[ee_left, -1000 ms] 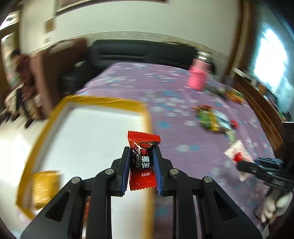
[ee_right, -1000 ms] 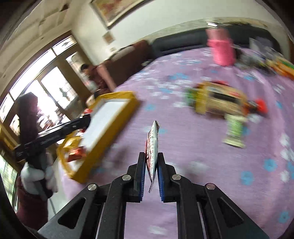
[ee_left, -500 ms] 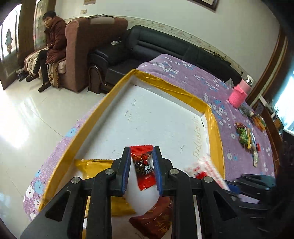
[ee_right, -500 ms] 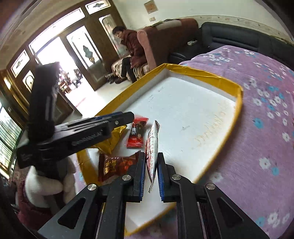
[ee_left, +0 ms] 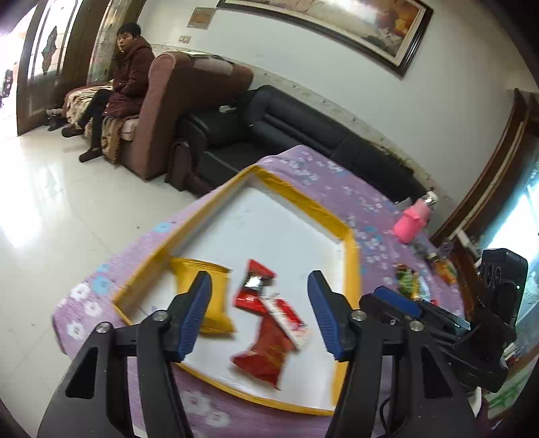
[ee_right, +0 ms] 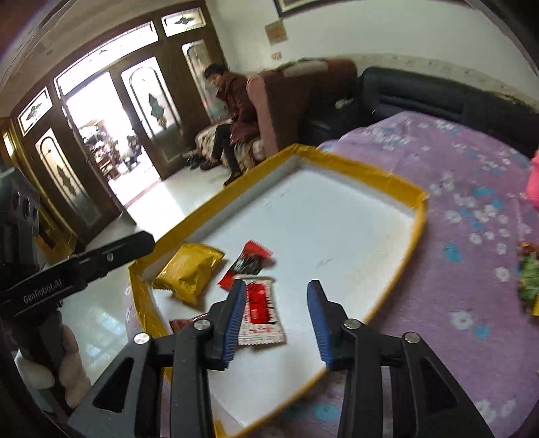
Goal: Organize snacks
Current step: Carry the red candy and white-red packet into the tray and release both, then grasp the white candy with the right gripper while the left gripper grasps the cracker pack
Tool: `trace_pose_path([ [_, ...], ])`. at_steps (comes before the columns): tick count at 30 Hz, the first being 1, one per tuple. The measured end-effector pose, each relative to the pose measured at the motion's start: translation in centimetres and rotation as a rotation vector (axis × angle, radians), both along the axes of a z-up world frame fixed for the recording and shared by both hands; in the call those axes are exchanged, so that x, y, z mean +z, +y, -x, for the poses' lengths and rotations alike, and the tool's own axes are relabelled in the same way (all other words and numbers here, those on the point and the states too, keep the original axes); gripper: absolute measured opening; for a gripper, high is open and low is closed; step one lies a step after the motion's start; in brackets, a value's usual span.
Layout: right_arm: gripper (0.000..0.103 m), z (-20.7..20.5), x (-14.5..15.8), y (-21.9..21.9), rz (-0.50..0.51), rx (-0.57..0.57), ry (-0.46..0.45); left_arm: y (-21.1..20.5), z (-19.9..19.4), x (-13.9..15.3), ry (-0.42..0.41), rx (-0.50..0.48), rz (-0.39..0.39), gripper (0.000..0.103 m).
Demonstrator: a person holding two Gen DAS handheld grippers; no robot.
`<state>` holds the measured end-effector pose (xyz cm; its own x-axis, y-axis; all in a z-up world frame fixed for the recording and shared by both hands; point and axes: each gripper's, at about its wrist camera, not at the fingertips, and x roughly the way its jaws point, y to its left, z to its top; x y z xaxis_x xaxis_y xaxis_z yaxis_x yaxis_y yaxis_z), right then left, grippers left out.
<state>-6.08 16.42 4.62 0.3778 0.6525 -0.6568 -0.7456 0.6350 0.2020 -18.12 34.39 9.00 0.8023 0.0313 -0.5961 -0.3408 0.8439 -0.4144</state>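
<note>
Big room with a shiny white floor (ee_left: 50,209). 1 person in a dark red coat (ee_left: 126,72) sitting on a brown armchair (ee_left: 175,111). Black sofa (ee_left: 269,128) just beside it. Long picture (ee_left: 323,23) up on the wall. Glass doors (ee_right: 111,134), bright with light.

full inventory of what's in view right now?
tray: 1, white with yellow rim, on the purple cloth
yellow packet: 1, gold, tray's near left corner
red-black candy: 1, mid tray, beside the yellow packet
white-red sachet: 1, in tray, below the candy
dark red packet: 1, tray's near edge
loose snacks: several, green and mixed, on cloth right of tray
pink bottle: 1, far on cloth
seated person: 1, brown coat, armchair
left gripper: open, empty
right gripper: open, empty
</note>
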Motion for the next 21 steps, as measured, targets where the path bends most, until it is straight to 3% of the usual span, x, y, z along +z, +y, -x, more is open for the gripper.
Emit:
trace_pose_path([
  [3, 0.060, 0.4, 2.3, -3.5, -0.015, -0.069, -0.109, -2.0, 0.3, 0.4, -0.051, -0.063, 0.055, 0.065],
  [5, 0.077, 0.3, 3.5, -6.5, -0.024, -0.139, -0.187, -3.8, 0.0, 0.6, -0.061, -0.112, 0.076, 0.065],
  [6, 0.078, 0.0, 3.7, -7.6, -0.025, -0.164, -0.205, -4.7, -0.2, 0.8, -0.064, -0.139, 0.082, 0.065],
  [8, 0.078, -1.3, 3.8, -11.2, 0.001, -0.253, -0.210, -6.9, -0.9, 1.1, -0.066, -0.193, 0.072, 0.065],
  [12, 0.078, -5.2, 3.3, -19.5, 0.019, -0.444, -0.123, -10.7, -2.3, 1.0, -0.039, -0.267, 0.012, 0.065],
  [14, 0.070, -7.6, 3.2, -23.1, 0.022, -0.531, -0.087, -12.2, -3.3, 0.5, -0.012, -0.300, 0.009, 0.065],
  [17, 0.058, -11.4, 2.6, -26.3, 0.035, -0.596, -0.033, -13.7, -4.2, -0.2, 0.025, -0.333, 0.008, 0.065],
  [21, 0.053, -16.8, 1.0, -26.1, 0.099, -0.627, -0.009, -15.0, -4.6, -0.4, 0.046, -0.347, -0.008, 0.065],
])
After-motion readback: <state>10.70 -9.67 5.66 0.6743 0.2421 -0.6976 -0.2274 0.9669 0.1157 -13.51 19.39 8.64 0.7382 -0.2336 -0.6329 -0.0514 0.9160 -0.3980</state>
